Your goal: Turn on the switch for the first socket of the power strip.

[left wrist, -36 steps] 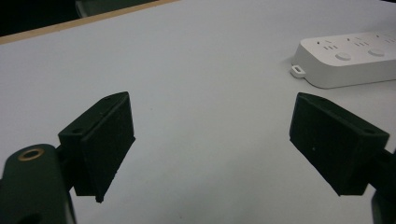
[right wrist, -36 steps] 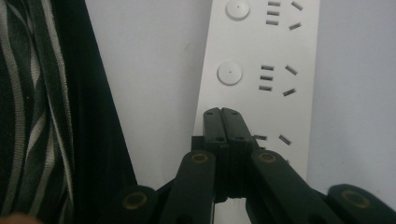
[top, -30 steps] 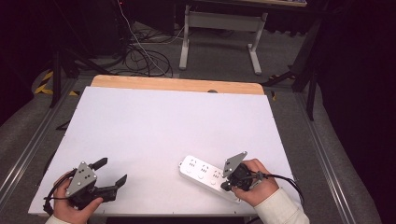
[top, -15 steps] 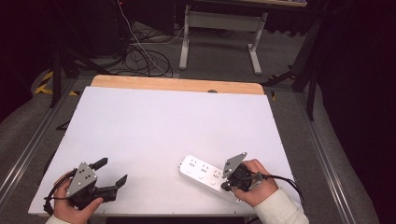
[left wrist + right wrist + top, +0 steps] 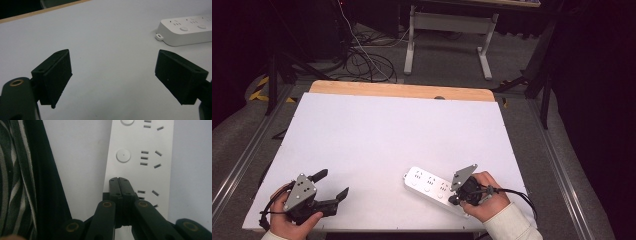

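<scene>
The power strip (image 5: 432, 186) lies flat on the white board (image 5: 392, 145), down near the front edge on the right side, angled so one end points up-left. Its round buttons and socket slots face up. In the right gripper view the strip (image 5: 140, 157) runs away from the camera, and the right gripper (image 5: 119, 183) has its jaws pressed together with nothing between them, tips resting right over the near end of the strip. From above, that right gripper (image 5: 458, 196) sits at the strip's lower-right end with the hand (image 5: 484, 200) behind it and its cable (image 5: 512, 192) trailing off to the right.

The left gripper (image 5: 332, 186) is well apart from all that, at the front left corner, jaws spread wide and holding nothing. In its own view the strip (image 5: 187, 30) sits off at the top right, with bare board between.

Nothing else sits on the board. Past the far wooden edge (image 5: 402, 90) there's a tangle of cables (image 5: 362, 62) on the floor and a white table frame (image 5: 452, 35).
</scene>
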